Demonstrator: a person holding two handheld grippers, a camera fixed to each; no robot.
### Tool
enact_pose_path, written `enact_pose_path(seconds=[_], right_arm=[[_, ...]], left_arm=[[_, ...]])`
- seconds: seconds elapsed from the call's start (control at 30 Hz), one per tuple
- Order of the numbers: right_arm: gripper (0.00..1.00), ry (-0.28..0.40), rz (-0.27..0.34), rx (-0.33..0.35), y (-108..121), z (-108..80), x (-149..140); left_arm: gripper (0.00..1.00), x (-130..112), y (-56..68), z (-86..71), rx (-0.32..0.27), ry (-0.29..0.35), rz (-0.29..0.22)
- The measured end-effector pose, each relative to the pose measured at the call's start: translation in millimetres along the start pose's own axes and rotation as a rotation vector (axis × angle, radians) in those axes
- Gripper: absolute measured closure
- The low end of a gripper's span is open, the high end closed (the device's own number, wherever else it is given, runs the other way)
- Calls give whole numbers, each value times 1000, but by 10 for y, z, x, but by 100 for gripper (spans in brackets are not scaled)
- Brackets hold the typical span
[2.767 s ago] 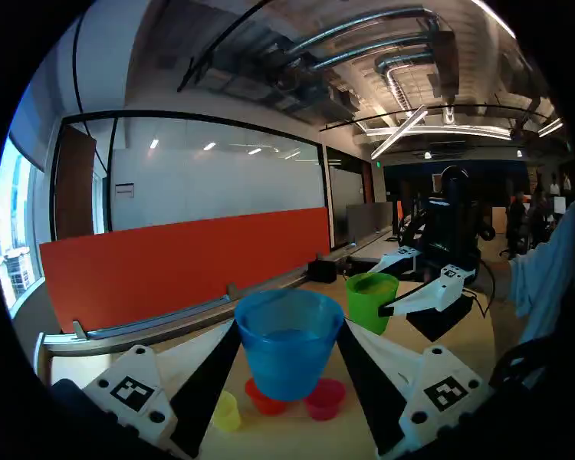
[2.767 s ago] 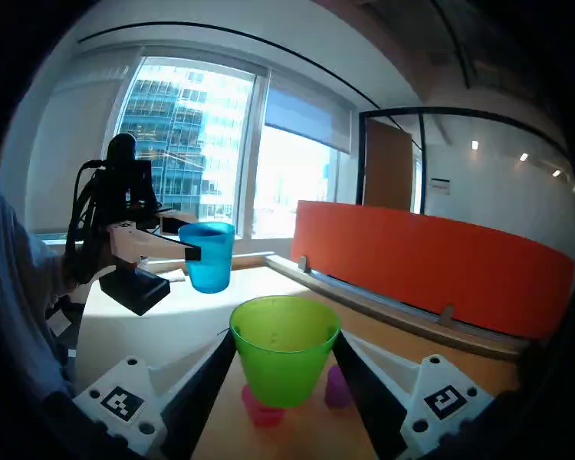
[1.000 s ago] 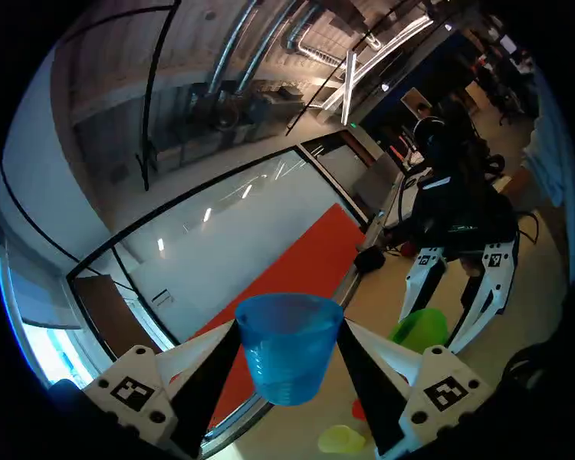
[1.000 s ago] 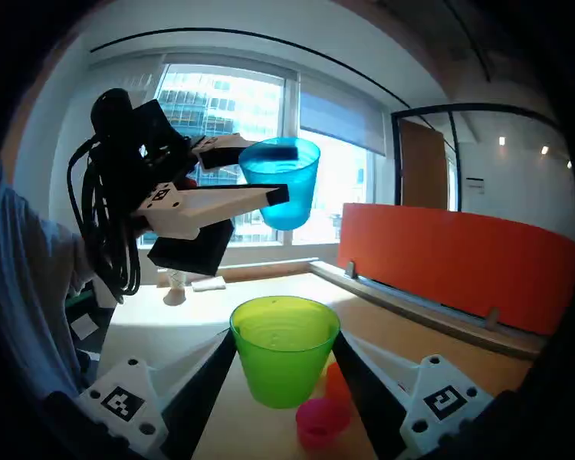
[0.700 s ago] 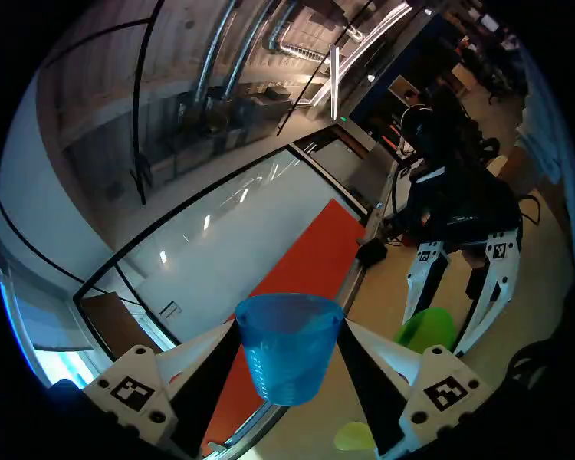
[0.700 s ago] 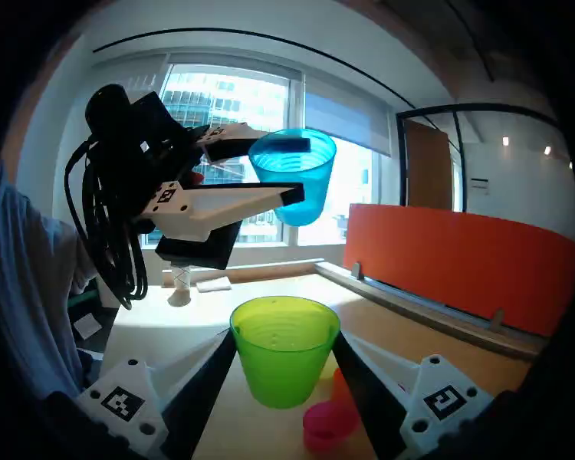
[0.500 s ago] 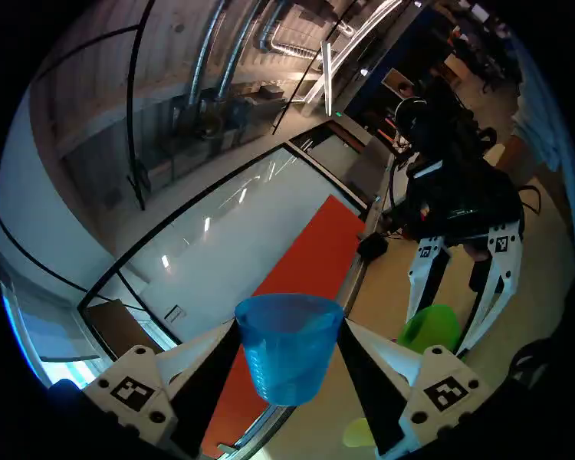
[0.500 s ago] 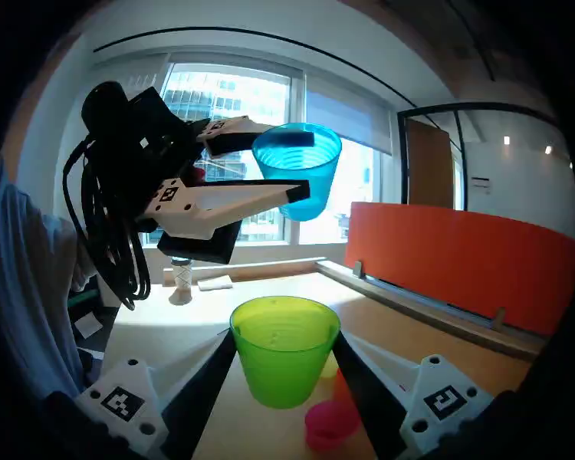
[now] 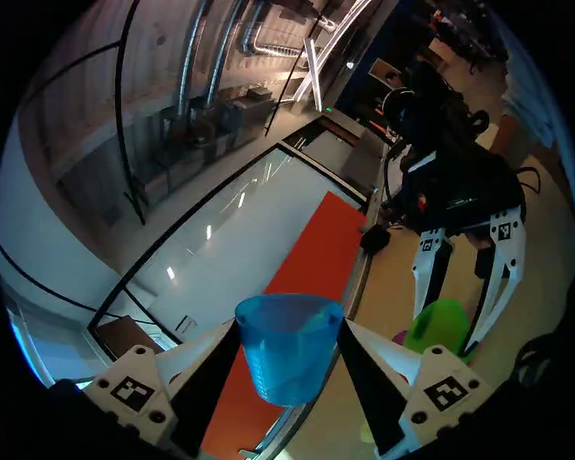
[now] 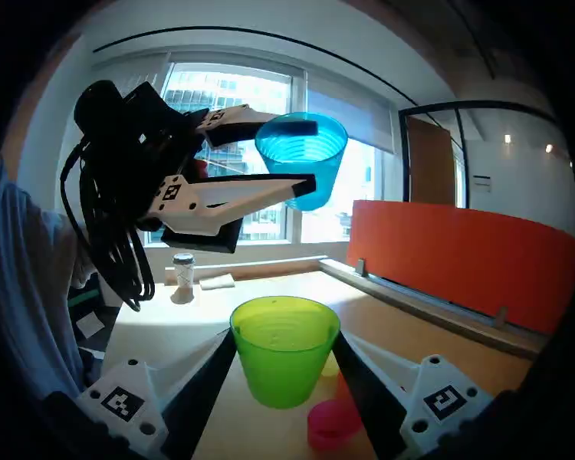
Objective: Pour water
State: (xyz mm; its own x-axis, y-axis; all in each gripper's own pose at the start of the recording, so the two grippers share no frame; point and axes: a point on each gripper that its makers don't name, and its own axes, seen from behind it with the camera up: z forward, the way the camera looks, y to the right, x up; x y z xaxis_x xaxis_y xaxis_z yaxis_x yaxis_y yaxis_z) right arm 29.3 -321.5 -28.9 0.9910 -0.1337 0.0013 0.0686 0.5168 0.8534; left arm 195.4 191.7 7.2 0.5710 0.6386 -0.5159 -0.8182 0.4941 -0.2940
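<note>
Overhead, blue cup (image 10: 318, 157) pinched between both fingers of left gripper (image 9: 288, 341), tipped, mouth angled down toward green cup (image 10: 284, 360). Green cup clasped upright by both fingers of right gripper (image 10: 285, 341), held lower, above wooden table (image 10: 395, 330). Pink cup (image 10: 330, 423) seen on table beneath it. Water level inside blue cup not discernible. Orange partition (image 10: 456, 261) seen behind table.

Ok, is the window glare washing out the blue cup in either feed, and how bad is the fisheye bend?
Right gripper view: the translucent blue plastic cup is backlit by bright windows, yet its rim and ribs read clearly; the sunlit tabletop is near white. Left gripper view: dimmer, no glare on that cup; the ceiling pipes and orange partition panel bow strongly.
</note>
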Motion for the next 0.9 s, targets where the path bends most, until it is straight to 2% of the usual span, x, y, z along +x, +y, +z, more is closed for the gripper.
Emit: enact_pose_path(seconds=[0.9], right_arm=[[10,5,-7,1,17,-25,30]], left_arm=[[14,61,-49,55,16,1,139]])
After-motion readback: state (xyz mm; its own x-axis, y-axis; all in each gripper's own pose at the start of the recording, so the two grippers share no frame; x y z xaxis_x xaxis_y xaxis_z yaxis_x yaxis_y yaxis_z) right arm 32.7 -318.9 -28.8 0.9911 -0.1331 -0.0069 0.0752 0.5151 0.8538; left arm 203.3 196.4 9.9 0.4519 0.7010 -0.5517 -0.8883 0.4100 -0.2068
